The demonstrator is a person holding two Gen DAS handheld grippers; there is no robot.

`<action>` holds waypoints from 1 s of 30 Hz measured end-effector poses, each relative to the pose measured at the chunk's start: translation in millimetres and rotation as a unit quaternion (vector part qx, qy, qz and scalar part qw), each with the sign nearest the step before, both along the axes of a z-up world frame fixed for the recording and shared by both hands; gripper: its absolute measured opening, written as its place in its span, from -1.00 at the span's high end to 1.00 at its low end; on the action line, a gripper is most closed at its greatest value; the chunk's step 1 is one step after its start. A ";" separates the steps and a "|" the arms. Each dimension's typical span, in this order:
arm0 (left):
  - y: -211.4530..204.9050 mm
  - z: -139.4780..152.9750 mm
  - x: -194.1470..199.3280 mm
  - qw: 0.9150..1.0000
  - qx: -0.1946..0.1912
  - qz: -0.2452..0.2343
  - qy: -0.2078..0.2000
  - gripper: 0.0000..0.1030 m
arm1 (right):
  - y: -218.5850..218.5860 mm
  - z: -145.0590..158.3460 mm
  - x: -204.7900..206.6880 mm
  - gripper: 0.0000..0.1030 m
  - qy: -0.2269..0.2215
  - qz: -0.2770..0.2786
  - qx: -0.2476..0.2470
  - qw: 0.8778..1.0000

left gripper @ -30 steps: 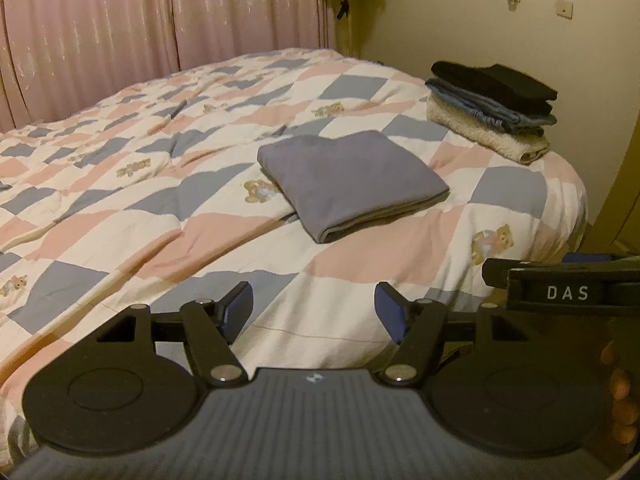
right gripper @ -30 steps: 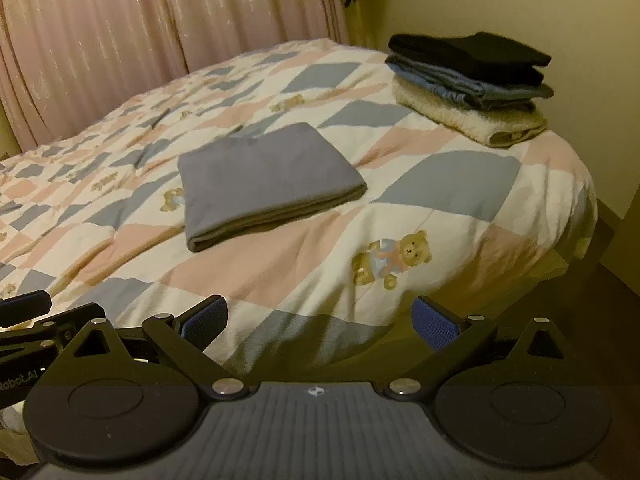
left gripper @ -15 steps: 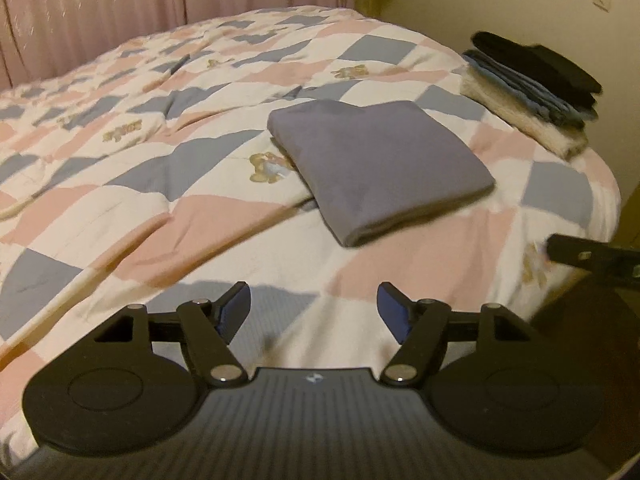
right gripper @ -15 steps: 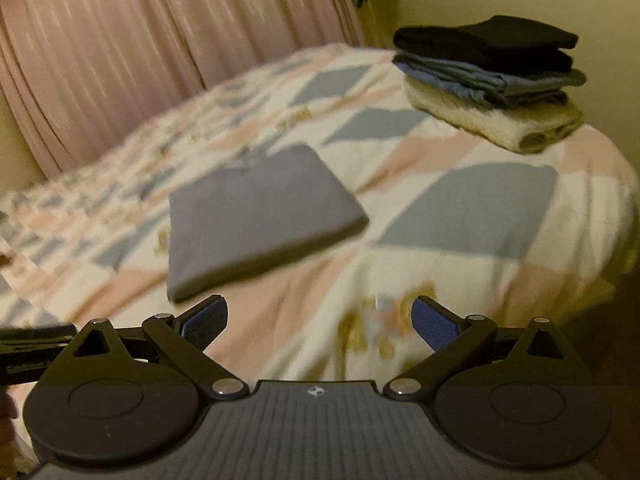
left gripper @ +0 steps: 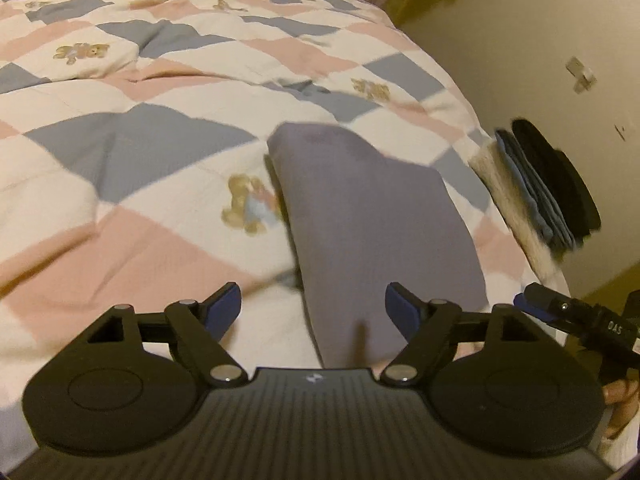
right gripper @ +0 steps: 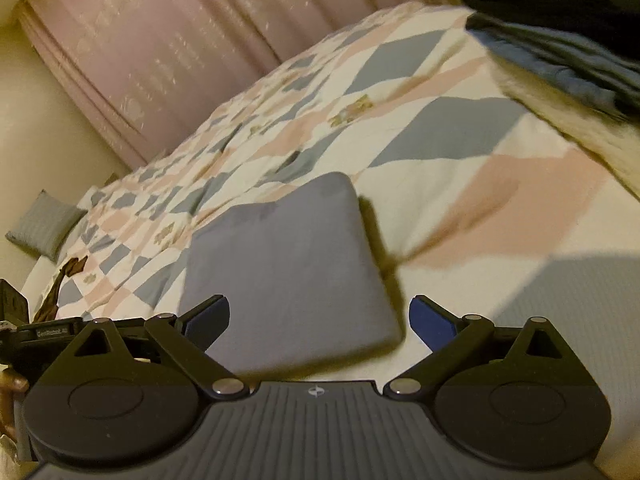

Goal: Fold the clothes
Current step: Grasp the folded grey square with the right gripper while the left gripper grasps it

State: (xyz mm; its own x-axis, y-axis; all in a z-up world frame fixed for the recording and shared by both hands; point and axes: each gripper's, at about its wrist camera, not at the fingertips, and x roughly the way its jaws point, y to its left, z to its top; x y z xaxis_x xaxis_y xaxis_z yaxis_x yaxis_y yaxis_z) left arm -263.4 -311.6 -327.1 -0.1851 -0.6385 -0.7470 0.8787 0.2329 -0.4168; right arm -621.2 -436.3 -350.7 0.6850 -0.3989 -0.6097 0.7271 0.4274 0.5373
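Observation:
A folded grey garment (left gripper: 372, 220) lies flat on the patchwork quilt (left gripper: 140, 152). My left gripper (left gripper: 313, 308) is open, its blue pads standing over the garment's near left corner. The right gripper shows at that view's right edge as a black finger (left gripper: 576, 312). In the right wrist view the same grey garment (right gripper: 288, 264) fills the middle, and my right gripper (right gripper: 319, 318) is open over its near edge. Neither gripper holds anything. A stack of folded clothes (left gripper: 540, 196), black on blue on cream, sits at the bed's right edge (right gripper: 568, 52).
The quilt (right gripper: 460, 184) covers the whole bed. Pink curtains (right gripper: 180, 40) hang behind it. A grey pillow (right gripper: 44, 228) and a brown item (right gripper: 60, 284) lie at the far left. A cream wall (left gripper: 540, 40) with sockets stands to the right of the bed.
Both grippers have moved forward and down to the grey garment, tilting as they went. The garment now sits between each pair of fingers. Both stay open.

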 end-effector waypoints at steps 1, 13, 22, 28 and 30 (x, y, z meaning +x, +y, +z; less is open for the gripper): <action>-5.9 -1.4 2.6 1.000 -0.001 0.003 0.002 -0.52 | -12.6 -5.4 2.4 -0.92 -0.005 0.010 0.010 1.000; -49.9 -29.5 25.4 0.997 0.005 0.005 0.080 -0.54 | -87.8 -48.9 24.1 -0.91 -0.045 0.079 0.123 0.988; -70.5 -51.9 32.2 0.988 -0.006 -0.005 0.157 -0.54 | -115.7 -67.3 37.0 -0.78 -0.070 0.108 0.179 0.975; -72.1 -60.6 25.6 0.986 -0.022 -0.028 0.160 0.13 | -120.0 -71.8 32.3 -0.35 -0.072 0.134 0.185 0.971; -75.1 -69.7 30.1 0.983 -0.020 -0.024 0.180 0.04 | -124.1 -75.9 30.6 -0.44 -0.083 0.146 0.190 0.967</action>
State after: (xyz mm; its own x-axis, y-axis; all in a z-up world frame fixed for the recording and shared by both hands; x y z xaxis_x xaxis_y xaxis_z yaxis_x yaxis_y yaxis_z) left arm -233.3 -386.8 -396.8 -0.4641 -0.6503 -0.6014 0.6822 0.1707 -0.7109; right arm -590.7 -560.3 -426.6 0.8358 0.0582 -0.5459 0.4951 0.3498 0.7953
